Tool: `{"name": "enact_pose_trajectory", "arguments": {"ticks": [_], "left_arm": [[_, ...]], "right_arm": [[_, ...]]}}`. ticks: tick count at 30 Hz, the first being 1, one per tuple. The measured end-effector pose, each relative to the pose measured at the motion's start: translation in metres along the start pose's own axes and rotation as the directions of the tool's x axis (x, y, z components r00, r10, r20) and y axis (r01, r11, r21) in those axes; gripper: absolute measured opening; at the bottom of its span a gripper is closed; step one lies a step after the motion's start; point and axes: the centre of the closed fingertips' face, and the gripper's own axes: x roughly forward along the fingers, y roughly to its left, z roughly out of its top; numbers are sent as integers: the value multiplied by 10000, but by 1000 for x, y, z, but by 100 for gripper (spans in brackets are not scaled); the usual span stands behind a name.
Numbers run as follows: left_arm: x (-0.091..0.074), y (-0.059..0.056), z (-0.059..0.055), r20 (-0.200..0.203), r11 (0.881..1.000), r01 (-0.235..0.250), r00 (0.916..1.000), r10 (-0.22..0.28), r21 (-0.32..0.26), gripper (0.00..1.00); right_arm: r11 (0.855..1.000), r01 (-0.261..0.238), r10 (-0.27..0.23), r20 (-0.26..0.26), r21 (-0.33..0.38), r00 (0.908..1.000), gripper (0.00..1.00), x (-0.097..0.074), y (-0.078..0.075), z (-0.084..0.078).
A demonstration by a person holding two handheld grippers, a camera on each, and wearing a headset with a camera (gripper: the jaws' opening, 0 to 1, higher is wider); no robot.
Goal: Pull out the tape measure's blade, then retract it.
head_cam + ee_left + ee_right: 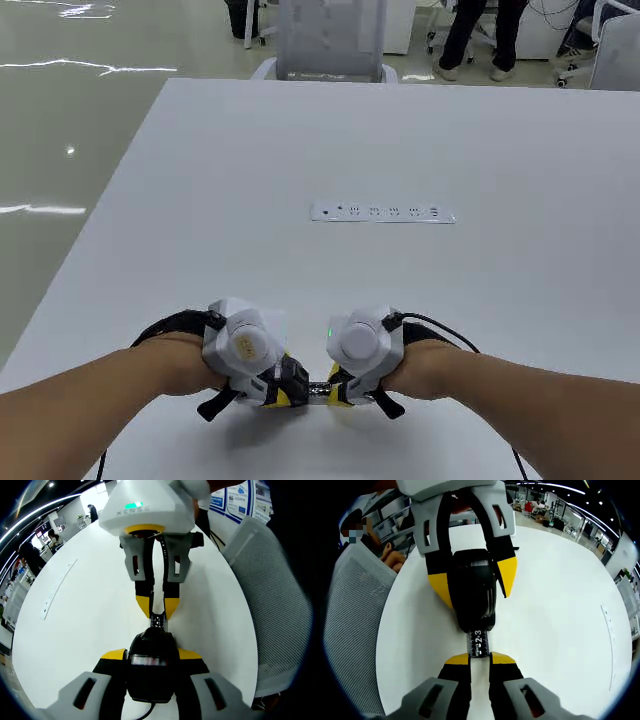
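A black tape measure [152,662] sits between the yellow-tipped jaws of my left gripper [152,654], which is shut on its case. A short length of blade [478,645], numbered 2 and 3, sticks out of the case [472,590]. My right gripper [479,659] is shut on the blade's end. In the head view the two grippers face each other low over the near edge of the table, the left gripper [280,390] with the case [293,380] and the right gripper [340,388] a few centimetres off, the blade [319,391] bridging them.
The white table [300,150] stretches far ahead with a white power strip [382,213] lying at its middle. A chair [330,40] stands at the far end, with a person's legs [480,35] beyond. A grey mesh chair [270,605] is behind the grippers.
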Motion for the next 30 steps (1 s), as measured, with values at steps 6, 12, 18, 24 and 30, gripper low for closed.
{"name": "enact_pose_trajectory", "arguments": {"ticks": [6, 12, 18, 24, 30], "left_arm": [[0, 0, 0, 20, 10000, -19, 10000, 19, -17, 32], [0, 0, 0, 74, 9999, -77, 9999, 77, -75, 32], [0, 0, 0, 84, 9999, -70, 9999, 71, -74, 33], [0, 0, 0, 153, 9999, -60, 9999, 61, -119, 33], [0, 0, 1, 208, 9999, -45, 9998, 48, -132, 32]], "right_arm": [[10000, -58, 58, -166, -28, 9998, 11, -4, -2, -8], [9999, -122, 124, -334, 52, 9994, 11, -9, -3, -17], [9998, -175, 172, -442, -56, 9989, 12, -12, -2, -20], [9994, -143, 125, -591, -312, 9982, 13, -9, -1, -21], [9984, -333, 306, -587, -464, 9978, 14, -9, -1, -20]]}}
